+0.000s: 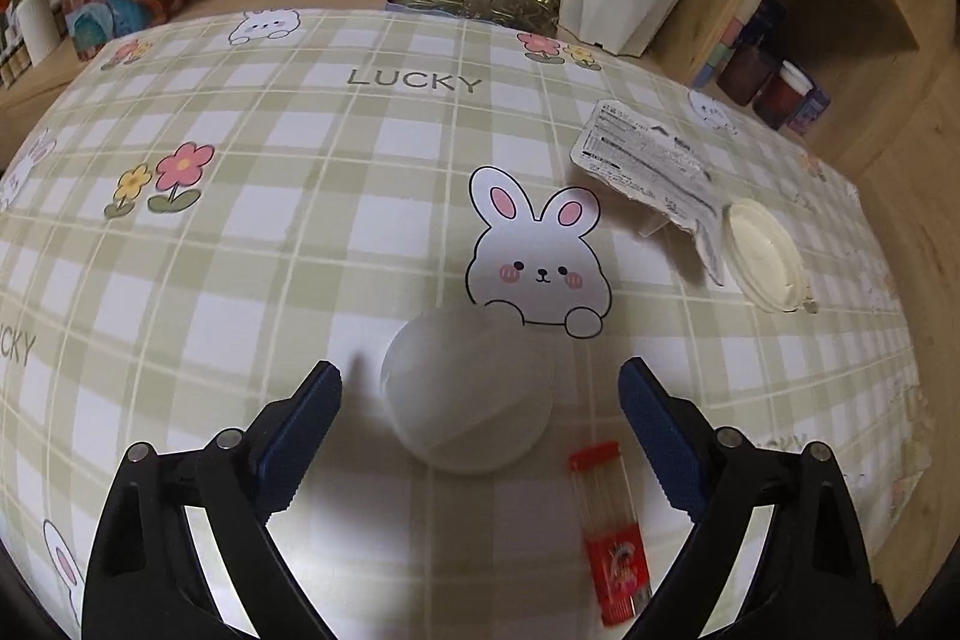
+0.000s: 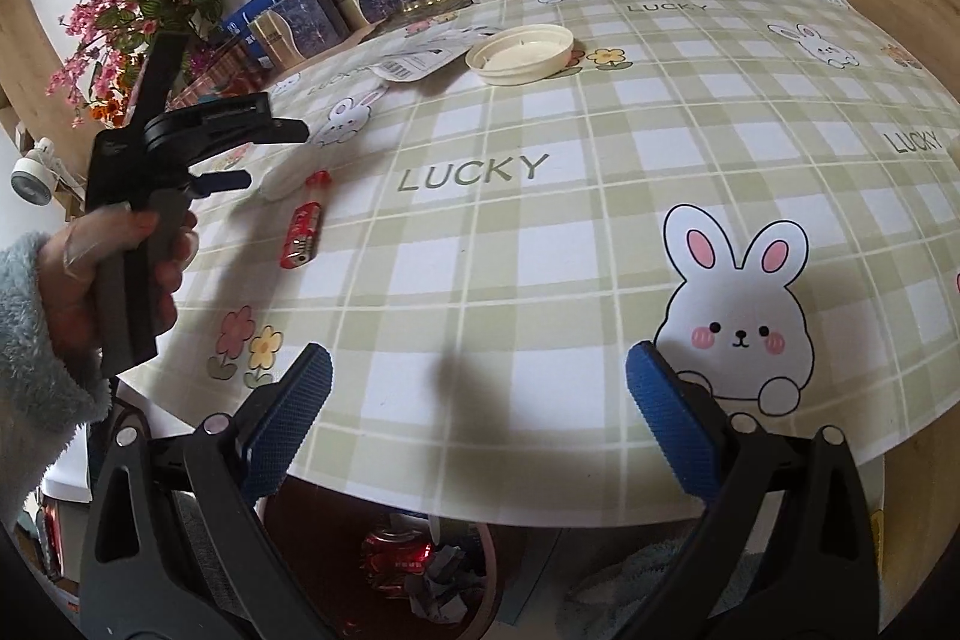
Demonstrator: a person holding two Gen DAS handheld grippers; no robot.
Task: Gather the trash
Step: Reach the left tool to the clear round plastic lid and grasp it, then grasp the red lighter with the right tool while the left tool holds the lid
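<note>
Hovering with knurled blue pads spread apart, the left gripper (image 1: 480, 388) frames a smooth frosted round cup (image 1: 467, 394), while the right gripper (image 2: 479, 370) gapes over checked tablecloth (image 2: 540, 250).

Green-checked tablecloth (image 1: 288, 232), red packet (image 1: 612, 538), white lid (image 1: 765, 253)

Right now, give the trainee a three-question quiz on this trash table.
1. True or false: the left gripper is shut on the white plastic cap.
2. Which lies beside that cap: A) red toothpick packet B) banana peel C) soda can?
3. Fill in: the torn label card touches the cream round ____.

Key: 1 false, its jaws stand open either side of the cap; 2 A; 3 lid.
</note>
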